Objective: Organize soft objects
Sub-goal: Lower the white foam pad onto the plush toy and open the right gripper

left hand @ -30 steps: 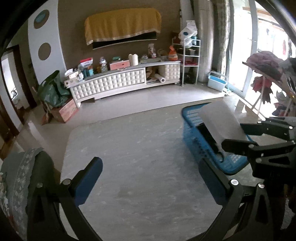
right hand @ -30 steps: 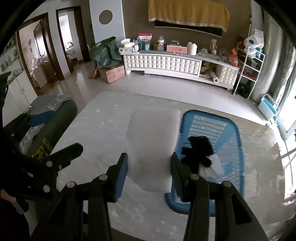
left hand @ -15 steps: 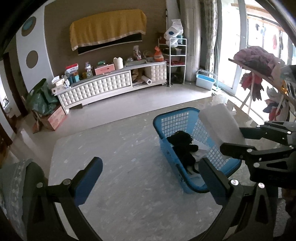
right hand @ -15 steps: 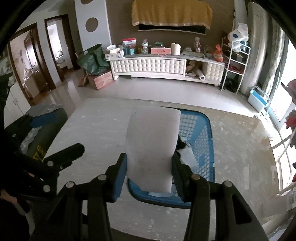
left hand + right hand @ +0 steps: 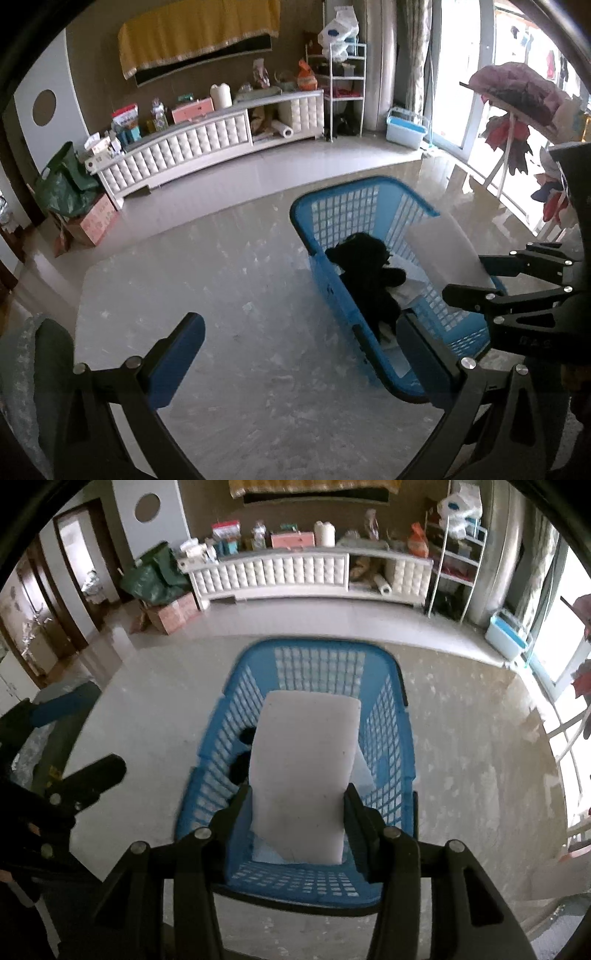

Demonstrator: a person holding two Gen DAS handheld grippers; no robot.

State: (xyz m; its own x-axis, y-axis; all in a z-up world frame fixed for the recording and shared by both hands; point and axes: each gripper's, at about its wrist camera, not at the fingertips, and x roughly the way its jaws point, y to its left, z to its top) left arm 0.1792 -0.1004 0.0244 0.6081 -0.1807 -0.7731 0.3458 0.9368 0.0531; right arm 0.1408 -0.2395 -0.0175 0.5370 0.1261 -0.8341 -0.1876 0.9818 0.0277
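The right tongs (image 5: 297,805) clamp a white foam block (image 5: 304,771), holding it above the blue basket (image 5: 391,738) on the grey-topped bench (image 5: 221,295). A black plush toy (image 5: 369,273) lies inside the basket. The left tongs (image 5: 295,354) stand wide apart, empty, over the bench beside the basket.

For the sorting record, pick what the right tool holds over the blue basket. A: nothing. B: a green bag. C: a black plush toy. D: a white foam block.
D: the right tool is clamped on both sides of the white foam block, which hangs above the blue basket; the black plush toy already lies inside.
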